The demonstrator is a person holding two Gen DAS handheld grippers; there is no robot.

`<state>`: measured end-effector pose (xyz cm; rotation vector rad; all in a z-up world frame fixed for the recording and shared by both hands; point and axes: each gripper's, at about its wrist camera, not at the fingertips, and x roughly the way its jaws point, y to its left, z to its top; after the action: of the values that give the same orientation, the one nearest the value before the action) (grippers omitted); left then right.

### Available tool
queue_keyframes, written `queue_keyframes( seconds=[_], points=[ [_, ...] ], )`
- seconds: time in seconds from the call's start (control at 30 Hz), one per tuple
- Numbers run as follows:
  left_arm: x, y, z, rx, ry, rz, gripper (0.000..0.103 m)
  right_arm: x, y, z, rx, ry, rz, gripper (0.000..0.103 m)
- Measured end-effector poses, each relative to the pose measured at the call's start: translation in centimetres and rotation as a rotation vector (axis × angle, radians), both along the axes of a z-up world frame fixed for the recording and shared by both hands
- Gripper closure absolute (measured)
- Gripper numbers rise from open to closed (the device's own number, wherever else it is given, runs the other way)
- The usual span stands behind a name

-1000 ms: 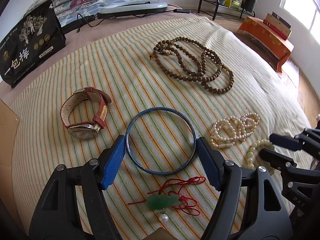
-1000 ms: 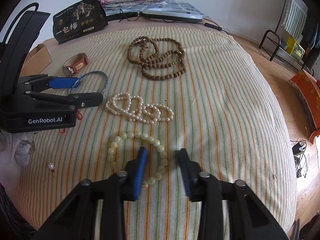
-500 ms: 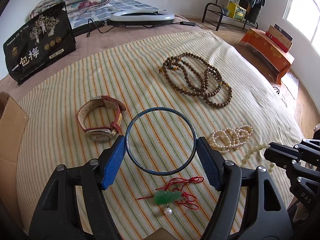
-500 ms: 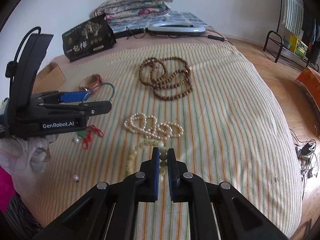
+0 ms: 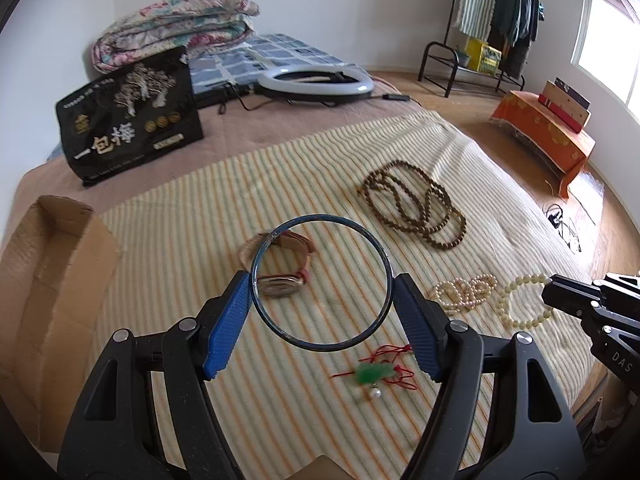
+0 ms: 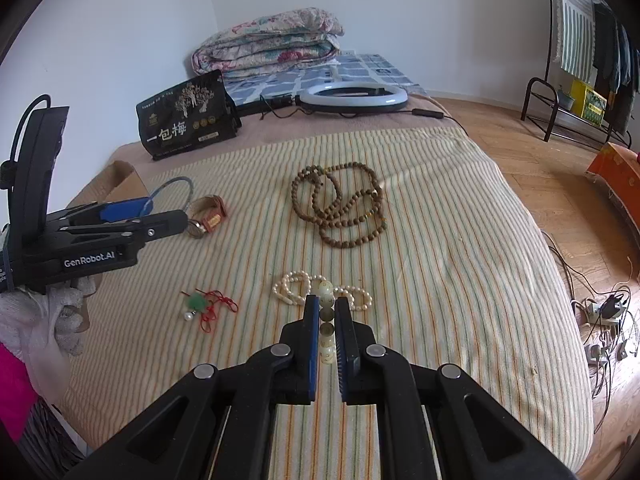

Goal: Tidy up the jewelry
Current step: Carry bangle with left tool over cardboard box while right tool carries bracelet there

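My L gripper [image 5: 322,308] clamps stiff, light, slippery bangle [image 5: 320,282] across its width w/ fingers spread; R gripper [image 6: 327,330] pinches limp bead bracelet [image 6: 326,334] at one bead run.

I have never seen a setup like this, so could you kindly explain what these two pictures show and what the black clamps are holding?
There is no robot here: a person holds a two-finger gripper in each hand, and a fisheye camera on each looks along its fingers. The left gripper holds a blue bangle between its blue pads, lifted off the bed. The right gripper is shut on a pale bead bracelet. On the striped blanket lie a brown bead necklace, a pearl strand, a red-strap watch and a green pendant on red cord. A cardboard box stands at the left.
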<state>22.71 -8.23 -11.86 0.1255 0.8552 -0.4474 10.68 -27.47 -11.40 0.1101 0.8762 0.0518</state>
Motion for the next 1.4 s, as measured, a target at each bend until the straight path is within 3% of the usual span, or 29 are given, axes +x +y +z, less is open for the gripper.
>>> queue_keyframes(
  seconds=[0.57,0.93,1.4],
  points=[
    [-1.4,10.8,5.1,0.013,-0.127,0.181,0.029,1.9,7.2,4.4,0.017,-0.090,0.134,0.098],
    [-2.1,18.3,6.2,0.019,-0.157,0.327,0.029,4.6,13.3,6.6,-0.017,-0.128,0.256,0.098],
    [-2.2,25.3,5.4,0.035,-0.124,0.479,0.029,10.5,21.9,8.0,-0.072,-0.155,0.424,0.098]
  ],
)
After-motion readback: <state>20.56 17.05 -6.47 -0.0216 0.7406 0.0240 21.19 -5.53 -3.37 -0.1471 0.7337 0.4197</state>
